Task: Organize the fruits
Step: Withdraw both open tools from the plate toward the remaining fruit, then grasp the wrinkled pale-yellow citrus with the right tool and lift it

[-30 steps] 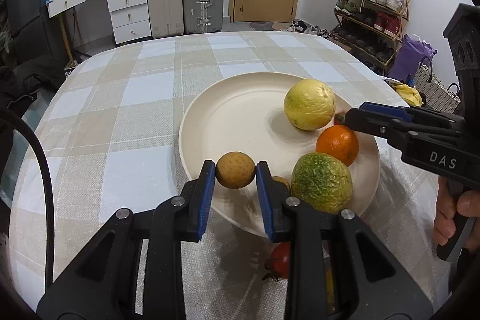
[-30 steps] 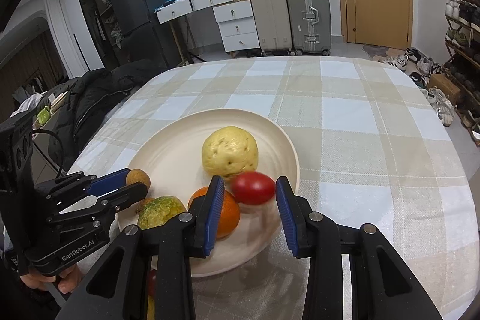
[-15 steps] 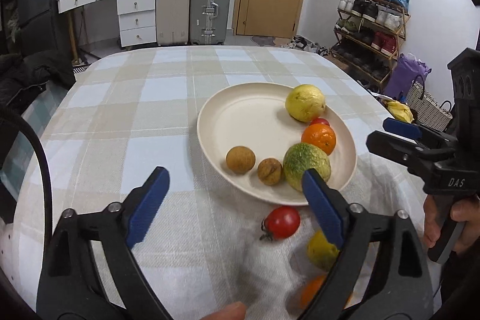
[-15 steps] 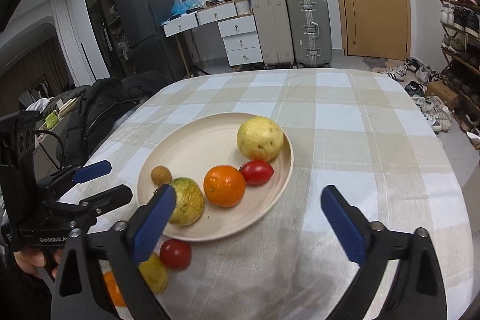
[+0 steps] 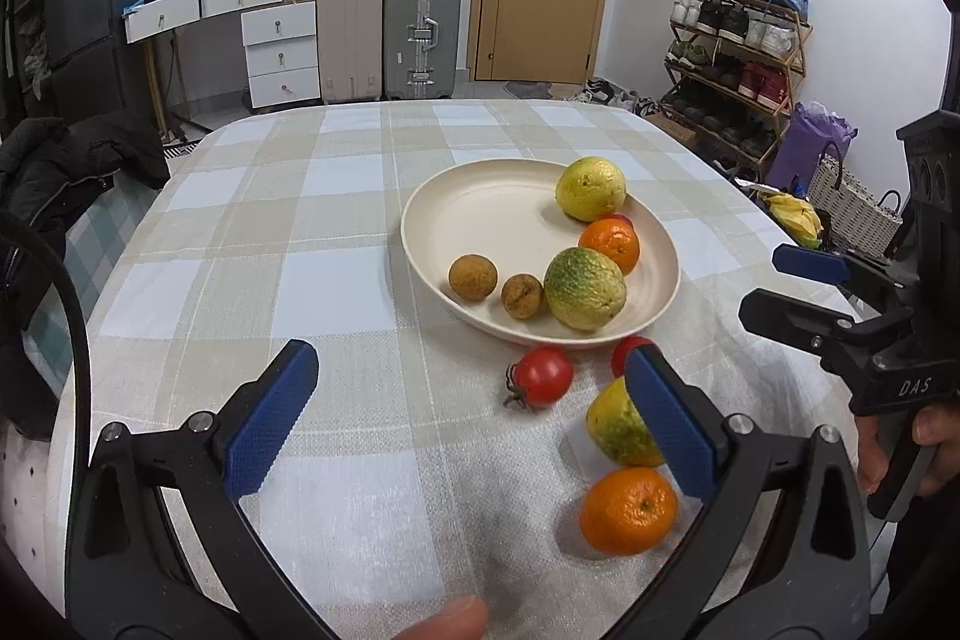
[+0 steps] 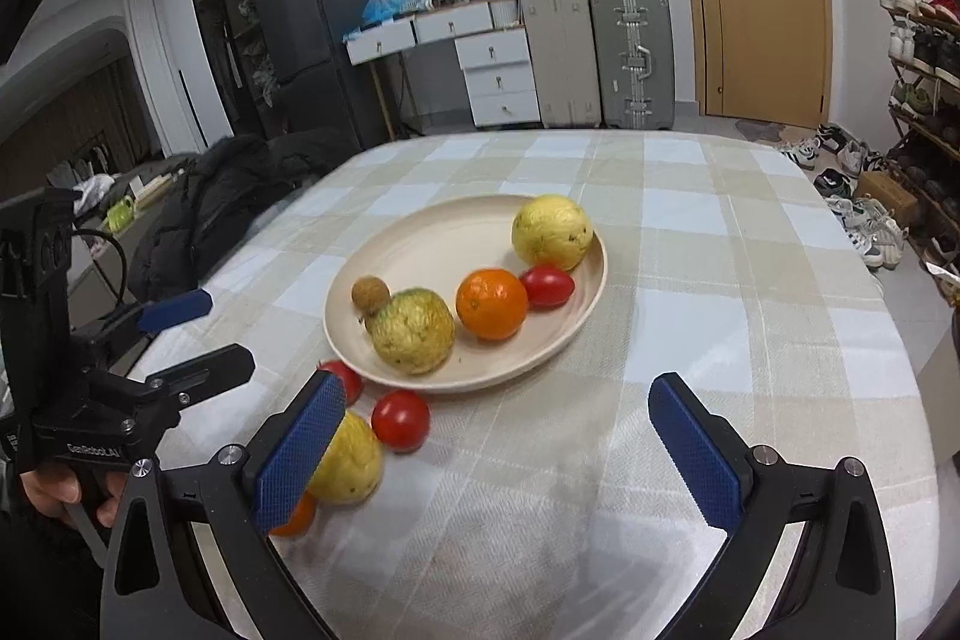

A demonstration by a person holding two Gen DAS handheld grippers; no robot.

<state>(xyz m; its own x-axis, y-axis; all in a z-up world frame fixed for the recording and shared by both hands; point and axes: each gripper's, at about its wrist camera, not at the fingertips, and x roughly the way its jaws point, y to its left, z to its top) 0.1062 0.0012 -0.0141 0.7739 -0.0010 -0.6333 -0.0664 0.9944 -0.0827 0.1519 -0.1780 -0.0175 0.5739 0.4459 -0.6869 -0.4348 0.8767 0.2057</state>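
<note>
The left claw [image 5: 468, 418] hangs spread wide over the near part of the tabletop [image 5: 336, 280], nothing between its blue pads [image 5: 273, 415]. Just ahead of it lie a tomato [image 5: 543, 377], a yellow-green fruit [image 5: 621, 427] half hidden by the right pad, and an orange [image 5: 627, 511] nearest the edge; a second tomato [image 5: 624, 349] peeks out by the plate's rim.

The right claw [image 6: 498, 451] is likewise gaping and empty, held over the checked cloth, with the same loose fruit just beside its left pad [image 6: 300, 454].

Farther out sits the cream plate [image 5: 480, 214]. On it are two small brown fruits [image 5: 473, 277] side by side, a large green-yellow fruit [image 5: 585, 288] touching one of them, an orange [image 5: 611, 244] behind that, a red tomato [image 6: 547, 286] beside the orange, and a big yellow fruit [image 5: 591, 189] at the far rim.
</note>
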